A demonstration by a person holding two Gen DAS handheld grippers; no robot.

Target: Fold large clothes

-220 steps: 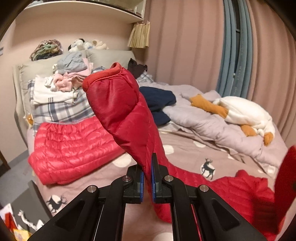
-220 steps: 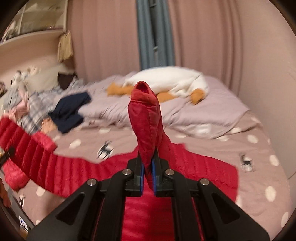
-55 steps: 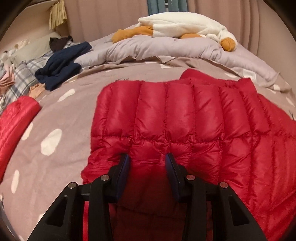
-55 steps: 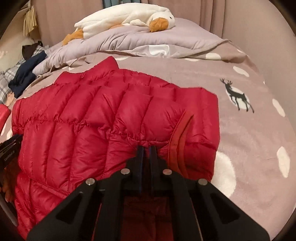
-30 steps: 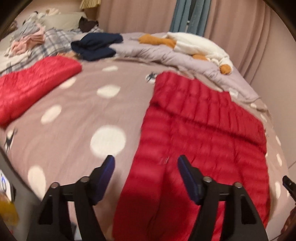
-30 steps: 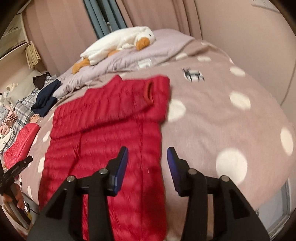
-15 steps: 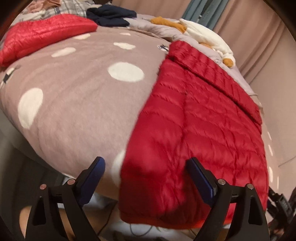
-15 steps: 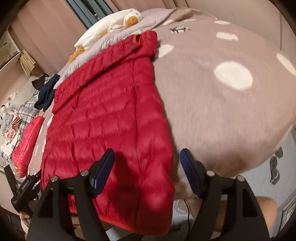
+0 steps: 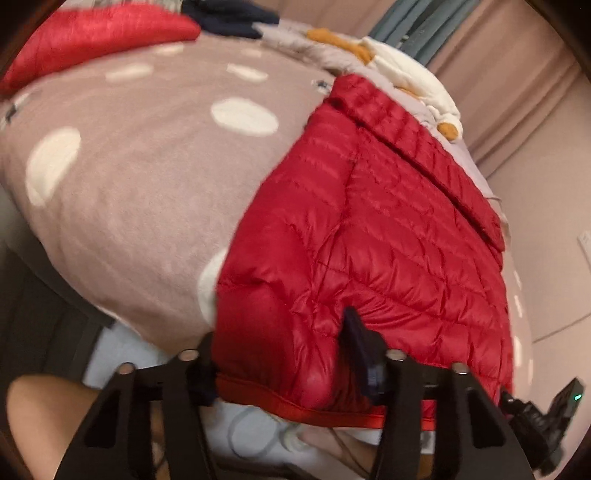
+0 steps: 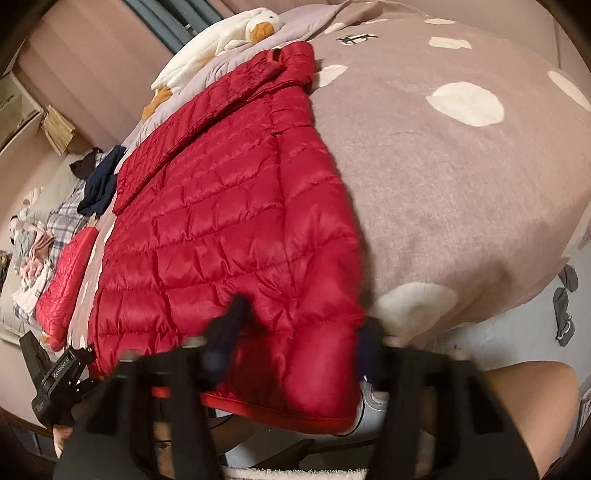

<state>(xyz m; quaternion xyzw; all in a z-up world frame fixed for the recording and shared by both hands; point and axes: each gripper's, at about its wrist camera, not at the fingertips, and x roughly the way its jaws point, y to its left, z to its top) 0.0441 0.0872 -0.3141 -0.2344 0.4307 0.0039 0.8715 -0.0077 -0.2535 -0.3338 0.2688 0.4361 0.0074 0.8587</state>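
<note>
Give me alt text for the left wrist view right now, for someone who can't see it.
The left tool has just been closing and pinches the hem corner of a red puffer jacket hanging over the edge of a dotted bedspread. A plush goose lies beyond.

Bed [image 10: 461, 192] has a taupe polka-dot cover. Pink curtains [image 9: 517, 74] at 1 o'clock, grey-blue drape [image 9: 413, 29] beside them. Dim warm light.

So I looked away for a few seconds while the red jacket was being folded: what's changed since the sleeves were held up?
Both sleeves were let go and folded in; the red quilted down jacket now lies flat. The left hand-held gripper and right hand-held gripper dropped to its hem corners, jaws just closing on them. The polka-dot blanket and white plush goose stayed put.
</note>
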